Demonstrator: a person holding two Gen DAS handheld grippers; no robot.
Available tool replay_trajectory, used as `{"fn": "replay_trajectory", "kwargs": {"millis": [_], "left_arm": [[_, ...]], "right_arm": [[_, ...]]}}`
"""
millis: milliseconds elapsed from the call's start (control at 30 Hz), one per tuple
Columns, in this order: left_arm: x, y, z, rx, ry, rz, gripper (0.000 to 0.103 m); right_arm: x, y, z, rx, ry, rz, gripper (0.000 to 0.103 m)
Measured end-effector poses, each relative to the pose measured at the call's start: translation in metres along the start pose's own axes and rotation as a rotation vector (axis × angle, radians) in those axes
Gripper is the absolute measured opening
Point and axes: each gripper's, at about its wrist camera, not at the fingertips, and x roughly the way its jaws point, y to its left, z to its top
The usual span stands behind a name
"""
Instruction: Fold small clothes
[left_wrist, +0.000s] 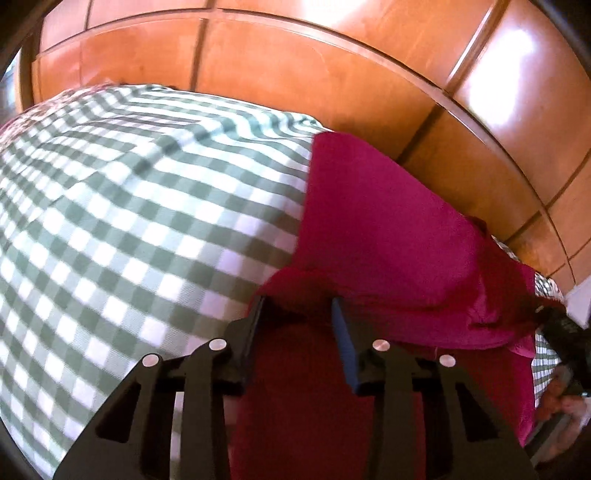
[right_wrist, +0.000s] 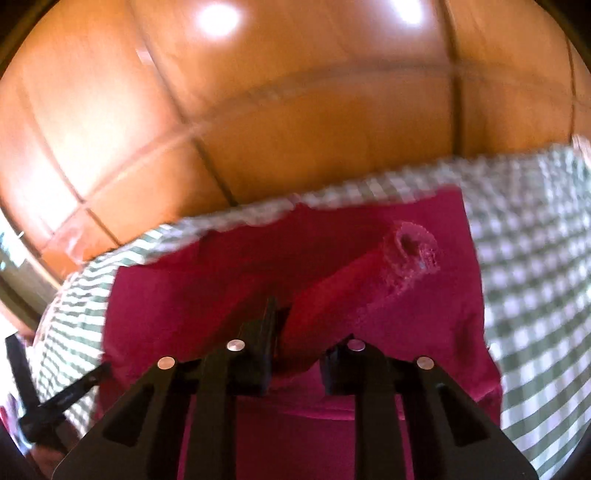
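Note:
A magenta garment lies on a green-and-white checked cloth. My left gripper is shut on a bunched edge of the garment, and the fabric drapes between and below its fingers. In the right wrist view the garment spreads over the checked cloth. My right gripper is shut on a raised fold of it, with a rolled, lace-trimmed sleeve end sticking up ahead of the fingers. The right gripper also shows in the left wrist view at the garment's far right edge.
Orange-brown wooden cabinet panels rise behind the cloth-covered surface, also in the right wrist view. The checked cloth's far edge runs just beyond the garment. The left gripper's black frame shows at lower left there.

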Motion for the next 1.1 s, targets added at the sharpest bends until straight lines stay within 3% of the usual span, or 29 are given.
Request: {"fn": "replay_trajectory", "kwargs": {"millis": [67, 133, 200, 267, 467, 500, 533, 567, 600, 667, 800, 900, 967, 1000, 1033, 1100], "left_arm": [[-0.012, 0.008, -0.002, -0.004, -0.021, 0.063, 0.037], [-0.023, 0.018, 0.002, -0.026, -0.037, 0.02, 0.039], [-0.025, 0.019, 0.015, -0.03, -0.039, -0.035, 0.046], [-0.022, 0.016, 0.027, -0.028, -0.041, -0.064, 0.055], [0.019, -0.018, 0.06, 0.038, 0.004, -0.095, 0.055], [0.025, -0.024, 0.064, 0.048, 0.011, -0.097, 0.054], [0.032, -0.031, 0.067, 0.069, 0.017, -0.092, 0.042], [0.034, -0.035, 0.066, 0.088, 0.015, -0.081, 0.024], [0.036, -0.041, 0.067, 0.108, 0.011, -0.065, 0.017], [0.028, -0.039, 0.067, 0.101, -0.024, -0.063, 0.009], [0.018, -0.019, 0.075, 0.054, -0.054, -0.061, 0.009], [0.032, -0.021, 0.071, 0.097, -0.039, 0.038, 0.011], [0.042, -0.024, 0.067, 0.119, -0.028, 0.114, 0.033], [0.045, -0.026, 0.064, 0.128, -0.016, 0.158, 0.037], [0.041, -0.024, 0.06, 0.133, -0.028, 0.17, 0.042], [0.028, -0.027, 0.057, 0.144, -0.053, 0.181, 0.046]], "right_arm": [[0.013, -0.022, -0.009, 0.09, 0.06, 0.019, 0.019], [0.007, -0.035, -0.013, 0.141, 0.048, 0.074, 0.029], [-0.001, -0.043, -0.014, 0.167, 0.038, 0.102, 0.058], [-0.015, -0.049, -0.016, 0.18, 0.007, 0.09, 0.062], [-0.033, -0.071, -0.019, 0.225, -0.026, 0.048, 0.061], [-0.033, -0.073, -0.018, 0.228, -0.024, 0.042, 0.057], [-0.032, -0.074, -0.016, 0.224, -0.026, 0.036, 0.053], [-0.03, -0.074, -0.014, 0.214, -0.026, 0.026, 0.042], [-0.027, -0.071, -0.01, 0.191, -0.02, 0.015, 0.029], [-0.022, -0.061, -0.005, 0.141, -0.014, -0.005, 0.017], [-0.037, -0.037, 0.008, 0.024, -0.091, 0.005, 0.013], [-0.032, -0.025, 0.014, -0.059, -0.114, -0.057, 0.013], [-0.012, -0.022, 0.013, -0.111, -0.086, -0.17, 0.013], [0.003, -0.024, 0.009, -0.136, -0.046, -0.25, 0.013], [0.014, -0.03, 0.004, -0.134, -0.009, -0.282, 0.013], [0.015, -0.036, 0.001, -0.12, -0.018, -0.27, 0.013]]}}
